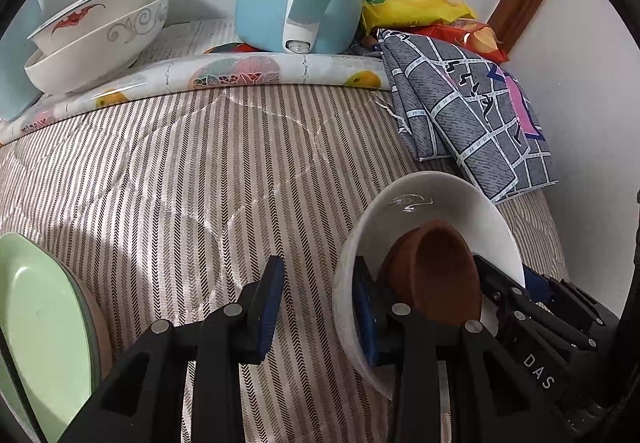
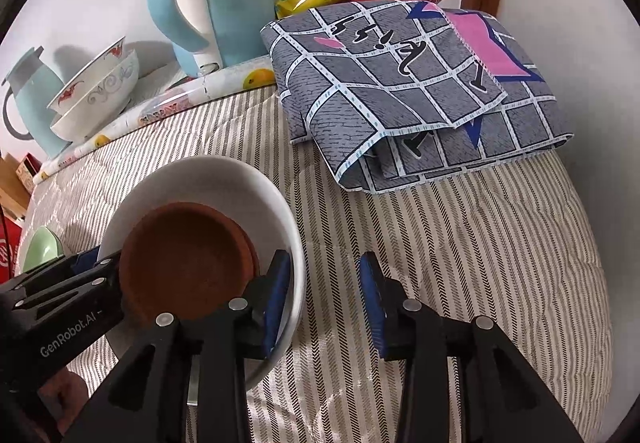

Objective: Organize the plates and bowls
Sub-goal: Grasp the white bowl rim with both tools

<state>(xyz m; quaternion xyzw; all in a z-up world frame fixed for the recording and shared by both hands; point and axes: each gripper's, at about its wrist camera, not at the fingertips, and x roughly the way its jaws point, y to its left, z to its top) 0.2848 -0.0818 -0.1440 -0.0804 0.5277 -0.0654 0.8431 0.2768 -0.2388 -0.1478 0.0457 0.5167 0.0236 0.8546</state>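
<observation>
Both the left gripper (image 1: 318, 307) and right gripper (image 2: 324, 299) straddle opposite rims of the white bowl (image 2: 276, 203) holding the brown bowl (image 2: 184, 263), jaws spread, so uneven squeezing could tip both onto the bed (image 2: 460, 243).

White bowl (image 2: 208, 179) upright on striped cloth, glossy, with small grey mark on inner wall; brown dish (image 2: 184, 263) nested inside, matte, tilted toward one side of the bowl. Two more white bowls stacked at rear left: upper bowl (image 1: 96, 13) with red bat motifs and blue rim, tilted inside lower bowl (image 1: 100, 55) with grey scroll pattern. Green plate (image 1: 44, 327), pale and glossy, at near left edge, partly cut off.
</observation>
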